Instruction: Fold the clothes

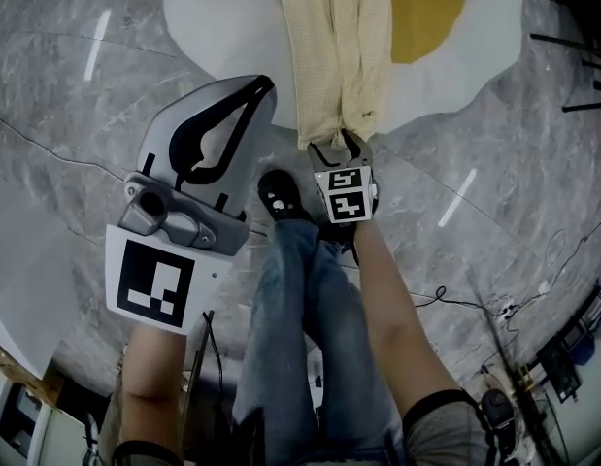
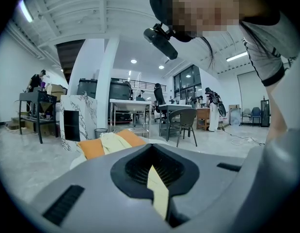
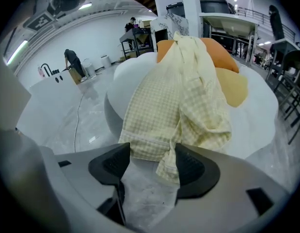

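A pale yellow checked garment [image 1: 334, 56] lies on the white egg-shaped table [image 1: 222, 17] and hangs over its near edge. My right gripper [image 1: 341, 149] stands open at the hanging hem. In the right gripper view the hem [image 3: 164, 149] droops between the spread pads of the right gripper [image 3: 152, 161], close beside the right pad, and the pads do not press on it. My left gripper [image 1: 264, 87] is raised to the left, apart from the cloth, jaws together. In the left gripper view the garment [image 2: 107, 142] lies far ahead of the left gripper [image 2: 152, 166].
An orange round patch [image 1: 426, 8] marks the tabletop beside the garment. The person's jeans legs and a black shoe [image 1: 279, 197] stand just below the table edge. Cables [image 1: 455, 304] trail over the marble floor at right. Tables and chairs [image 2: 181, 123] fill the room behind.
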{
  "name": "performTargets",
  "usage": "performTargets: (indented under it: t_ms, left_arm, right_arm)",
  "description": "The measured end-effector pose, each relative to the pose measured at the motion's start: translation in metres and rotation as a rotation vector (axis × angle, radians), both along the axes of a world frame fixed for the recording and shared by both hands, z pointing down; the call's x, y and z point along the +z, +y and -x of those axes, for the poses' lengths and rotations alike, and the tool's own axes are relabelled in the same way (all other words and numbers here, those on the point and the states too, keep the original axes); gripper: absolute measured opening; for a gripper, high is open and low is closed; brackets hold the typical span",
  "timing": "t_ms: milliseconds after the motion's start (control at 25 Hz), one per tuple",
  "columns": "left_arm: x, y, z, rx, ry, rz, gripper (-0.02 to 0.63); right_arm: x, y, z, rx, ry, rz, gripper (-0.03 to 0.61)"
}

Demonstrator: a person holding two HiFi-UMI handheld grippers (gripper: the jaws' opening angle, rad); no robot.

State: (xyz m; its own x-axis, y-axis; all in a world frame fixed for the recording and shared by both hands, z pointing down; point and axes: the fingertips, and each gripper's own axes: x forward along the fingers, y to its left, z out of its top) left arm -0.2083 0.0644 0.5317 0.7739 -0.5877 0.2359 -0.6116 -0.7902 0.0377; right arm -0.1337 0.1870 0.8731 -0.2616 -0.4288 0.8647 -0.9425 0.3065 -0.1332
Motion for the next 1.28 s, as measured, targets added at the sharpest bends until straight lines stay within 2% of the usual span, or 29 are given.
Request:
performTargets:
  t_ms: [240,280,320,400,520,720,1000,1280]
  left_arm:
    - [0.008,-0.01,0.009,-0.006,-0.017,-0.003,0.003]
    - [0.008,-0.013,0.011,-0.009,-0.017,-0.004,0.003]
    - [0.007,-0.015,0.012,-0.013,-0.015,-0.005,0.003]
    - [0.005,-0.018,0.012,-0.018,-0.007,-0.005,0.003]
    - [-0.006,-0.018,0.003,-0.012,0.005,-0.006,0.003]
    - [-0.032,-0.031,-0.007,-0.002,0.018,-0.01,0.003]
    - [-0.078,-0.057,-0.017,0.001,0.037,-0.026,0.003]
    - [-0.115,-0.078,-0.02,-0.006,0.052,-0.029,0.003]
  right_arm:
    - [0.019,-0.012,-0.005,0.06,0.057,0.031,0.271]
    - [0.018,-0.014,-0.007,0.065,0.064,0.033,0.253]
    - [0.016,-0.015,-0.01,0.073,0.071,0.032,0.211]
    - [0.009,-0.013,-0.019,0.098,0.084,0.03,0.041]
    - [-0.011,-0.006,-0.027,0.09,0.086,0.017,0.032]
    - [-0.06,-0.015,-0.029,0.027,0.147,-0.046,0.029]
    - [-0.139,-0.056,-0.057,0.027,0.248,-0.16,0.028]
    - [-0.218,-0.113,-0.074,0.029,0.265,-0.284,0.028]
